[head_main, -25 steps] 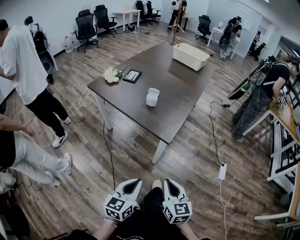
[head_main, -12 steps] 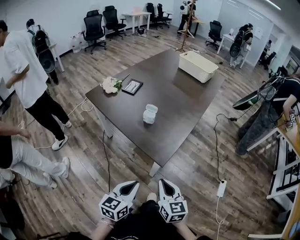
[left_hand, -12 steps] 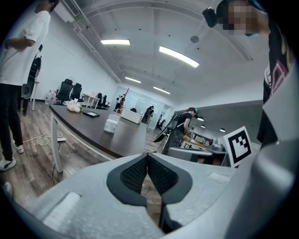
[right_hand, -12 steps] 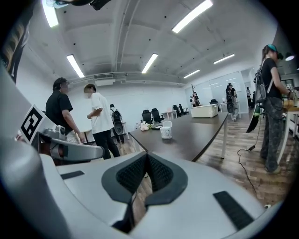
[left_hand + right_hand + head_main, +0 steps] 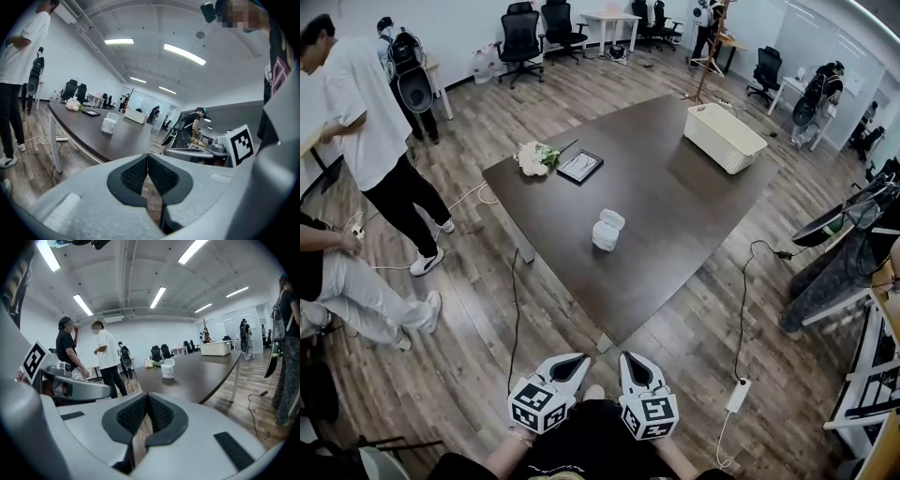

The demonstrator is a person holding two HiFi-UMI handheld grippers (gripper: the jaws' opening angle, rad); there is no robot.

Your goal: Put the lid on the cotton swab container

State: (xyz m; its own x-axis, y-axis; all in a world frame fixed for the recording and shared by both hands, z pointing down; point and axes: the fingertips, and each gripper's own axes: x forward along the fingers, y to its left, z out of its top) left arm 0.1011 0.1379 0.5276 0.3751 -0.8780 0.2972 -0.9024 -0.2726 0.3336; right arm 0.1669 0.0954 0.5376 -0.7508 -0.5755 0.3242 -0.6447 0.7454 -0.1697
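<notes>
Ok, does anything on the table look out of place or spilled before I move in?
Nothing spilled or damaged. The cotton swab container stands upright on the table, its lid seemingly tipped open. The flowers lie loose beside the picture frame.

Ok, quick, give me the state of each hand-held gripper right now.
Left hand-held gripper: closed, jaws together, holding nothing.
Right hand-held gripper: closed, jaws together, holding nothing.

A white basket (image 5: 725,137), flowers (image 5: 536,157) and a frame (image 5: 579,166) sit on the dark table (image 5: 675,220).
</notes>
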